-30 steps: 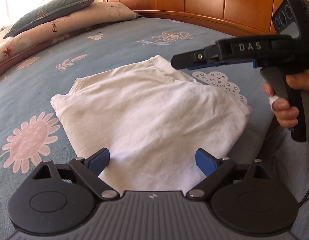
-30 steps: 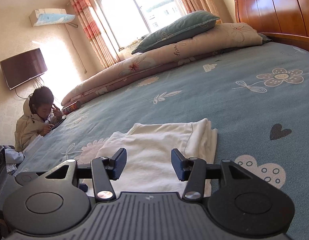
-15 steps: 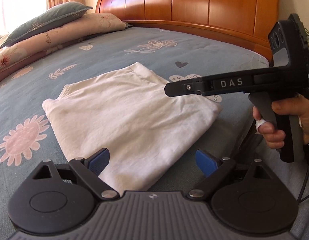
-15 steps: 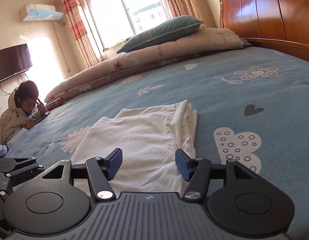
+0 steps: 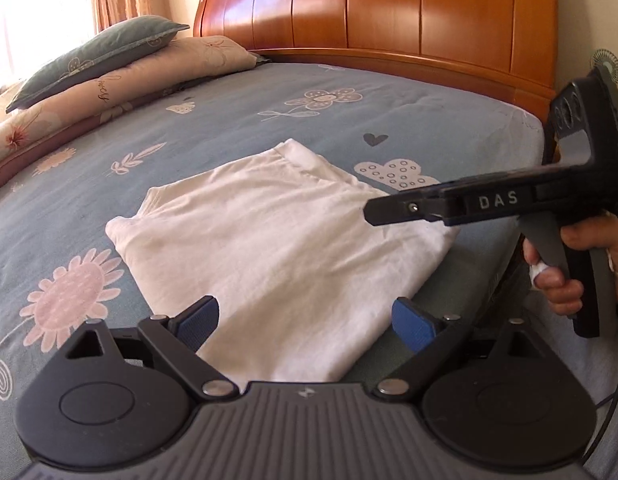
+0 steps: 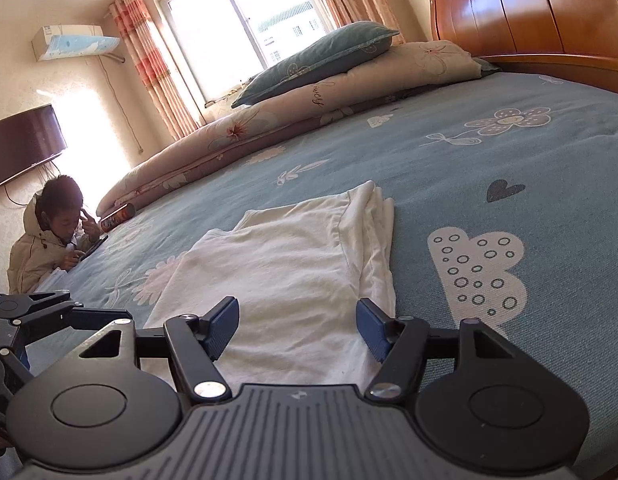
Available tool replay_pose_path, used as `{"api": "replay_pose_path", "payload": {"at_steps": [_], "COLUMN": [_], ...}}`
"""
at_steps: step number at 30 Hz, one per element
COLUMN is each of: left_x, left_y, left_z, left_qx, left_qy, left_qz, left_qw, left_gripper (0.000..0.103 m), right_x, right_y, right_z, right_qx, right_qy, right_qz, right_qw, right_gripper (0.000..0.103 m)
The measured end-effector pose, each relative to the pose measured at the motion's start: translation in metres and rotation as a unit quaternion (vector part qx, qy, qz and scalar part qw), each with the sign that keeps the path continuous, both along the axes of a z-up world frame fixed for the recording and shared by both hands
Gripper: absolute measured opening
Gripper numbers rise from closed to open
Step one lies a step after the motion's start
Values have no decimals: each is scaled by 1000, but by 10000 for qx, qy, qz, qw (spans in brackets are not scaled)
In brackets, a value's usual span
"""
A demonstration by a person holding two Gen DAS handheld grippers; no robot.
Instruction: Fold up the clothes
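Since a second ago my right gripper (image 6: 297,328) has dipped, jaws opening over the folded white shirt (image 5: 277,248) on the bed (image 5: 449,120), my left gripper (image 5: 305,324) spread, both empty.

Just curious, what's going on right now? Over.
Left hand-held gripper open, empty. Right hand-held gripper opening, nothing gripped. White shirt folded on bed. Nothing in the way.
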State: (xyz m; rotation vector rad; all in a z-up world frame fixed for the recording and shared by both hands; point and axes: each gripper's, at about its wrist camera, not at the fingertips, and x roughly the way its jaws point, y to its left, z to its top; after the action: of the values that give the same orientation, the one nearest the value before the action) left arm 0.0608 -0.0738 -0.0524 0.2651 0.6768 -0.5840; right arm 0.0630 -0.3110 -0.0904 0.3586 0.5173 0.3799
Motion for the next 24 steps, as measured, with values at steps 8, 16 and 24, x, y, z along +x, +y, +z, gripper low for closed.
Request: {"api": "replay_pose_path", "payload": {"at_steps": [8,16,24], "left_x": [40,110,119], "left_y": [6,17,20], "left_z": [-7,6,-9], "left_qx": [-433,-455,-531], "left_qy": [378,304,497], "left_qz": [254,742,1144], "left_qw": [9980,9957,9908], "left_gripper": [93,93,93], "right_x": [0,2,-4], "right_y": [-8,-6,-1], "right_z": [-1,-1,5], "right_qx": [178,132,-114], "right_qy": [-8,-4,-422], "right_qz": [-194,-165,-176], "right_qw": [9997,9998,9989], "right_gripper": [75,77,78]}}
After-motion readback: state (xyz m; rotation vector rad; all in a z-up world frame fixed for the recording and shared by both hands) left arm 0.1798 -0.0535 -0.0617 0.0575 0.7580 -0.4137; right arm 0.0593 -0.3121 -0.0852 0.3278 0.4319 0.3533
